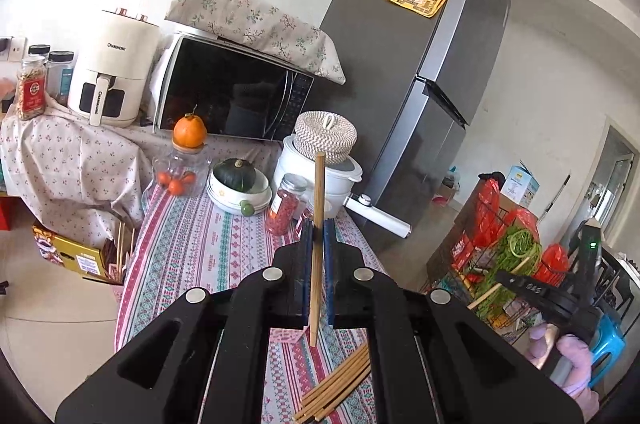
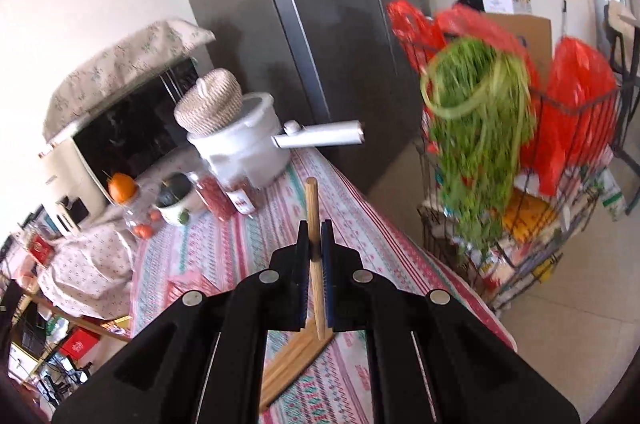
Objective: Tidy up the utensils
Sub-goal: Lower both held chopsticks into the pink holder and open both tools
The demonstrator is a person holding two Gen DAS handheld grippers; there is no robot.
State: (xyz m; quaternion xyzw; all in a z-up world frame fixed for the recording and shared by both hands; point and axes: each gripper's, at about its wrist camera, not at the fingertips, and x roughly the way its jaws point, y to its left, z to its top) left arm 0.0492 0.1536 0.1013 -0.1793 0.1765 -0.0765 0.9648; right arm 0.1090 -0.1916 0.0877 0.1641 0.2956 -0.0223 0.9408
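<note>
My left gripper (image 1: 319, 226) is shut on a single wooden chopstick (image 1: 318, 192) that stands nearly upright between the blue pads, its top end well above the fingertips. Below it a bundle of chopsticks (image 1: 336, 386) lies on the striped tablecloth (image 1: 200, 256). My right gripper (image 2: 315, 228) is likewise shut on one chopstick (image 2: 312, 204), tilted slightly left, held above the table. Under it the chopstick bundle (image 2: 296, 356) lies flat on the tablecloth (image 2: 248, 244). In the left wrist view the right gripper (image 1: 505, 277) shows at the far right, held by a hand in a pink glove, with a chopstick (image 1: 486, 297) slanting out of it.
At the table's far end stand a white rice cooker with a woven lid (image 1: 324, 160), a jar of red berries (image 1: 286, 204), a bowl with a squash (image 1: 238, 190) and a glass jar with an orange (image 1: 188, 152). A grey fridge (image 1: 420, 84) and a wire rack of greens (image 2: 500, 152) flank the table's right side.
</note>
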